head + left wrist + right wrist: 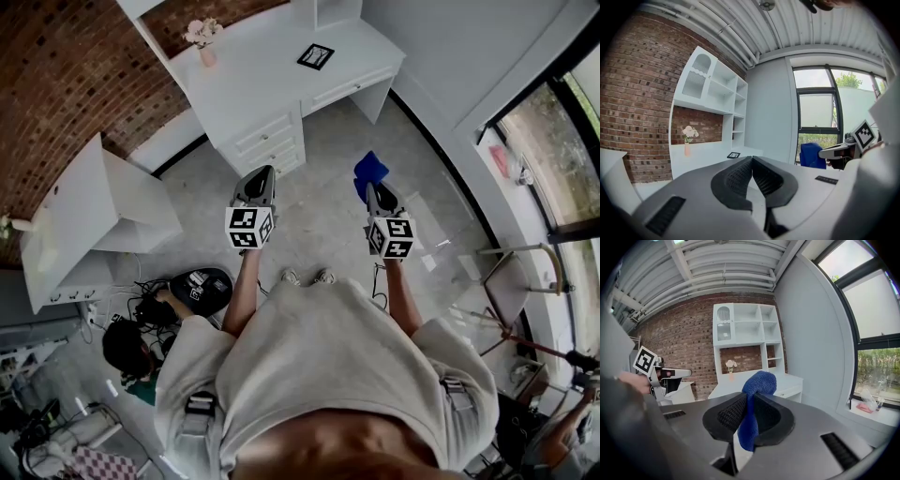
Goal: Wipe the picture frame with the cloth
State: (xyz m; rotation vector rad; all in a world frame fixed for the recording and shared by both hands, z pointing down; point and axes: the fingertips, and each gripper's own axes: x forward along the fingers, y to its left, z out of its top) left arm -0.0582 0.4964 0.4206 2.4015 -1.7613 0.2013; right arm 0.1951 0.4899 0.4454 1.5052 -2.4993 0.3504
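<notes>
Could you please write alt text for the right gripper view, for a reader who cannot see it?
The right gripper is shut on a blue cloth, which bulges out above its jaws. Beyond stands a white desk with shelves and a vase of flowers against a brick wall. The left gripper shows at the left edge.

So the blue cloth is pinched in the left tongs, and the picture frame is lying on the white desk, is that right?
Not quite: the blue cloth is pinched in the right tongs, as the right gripper view shows; the left tongs are shut on nothing. The picture frame does lie on the white desk.
</notes>
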